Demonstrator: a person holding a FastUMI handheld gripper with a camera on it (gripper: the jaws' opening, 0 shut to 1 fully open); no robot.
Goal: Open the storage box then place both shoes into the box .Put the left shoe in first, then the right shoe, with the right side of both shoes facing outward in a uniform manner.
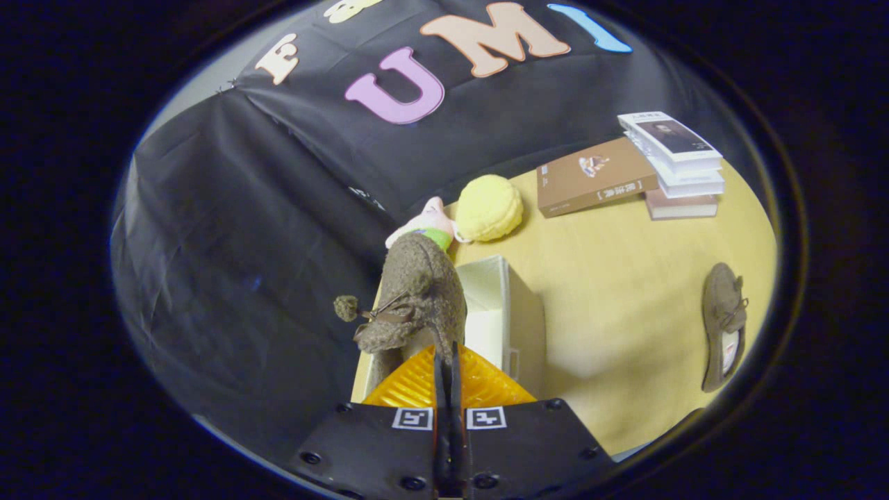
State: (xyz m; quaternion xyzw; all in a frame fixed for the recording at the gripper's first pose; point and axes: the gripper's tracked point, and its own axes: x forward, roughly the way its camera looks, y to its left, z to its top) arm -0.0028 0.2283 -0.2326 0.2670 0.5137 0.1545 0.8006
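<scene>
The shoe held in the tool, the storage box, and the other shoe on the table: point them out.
held shoe [420, 292]: gripper view, on its fuzzy upper.
storage box [524, 316]: gripper view, on its white side wall.
other shoe [722, 298]: gripper view, on its toe end.

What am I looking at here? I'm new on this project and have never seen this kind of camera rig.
The picture comes from a fisheye camera riding on a hand-held claw, looking forward along its two fingers. A person carries the claw; there is no robot arm. The fingers are pressed together on the rim of a fuzzy brown shoe, held up over an open white storage box. The box stands on a light wooden table. A second matching shoe lies on the table off to the right. Beyond the box sit a yellow plush cushion, a small pink and green plush toy, a brown book and a stack of books.
</scene>
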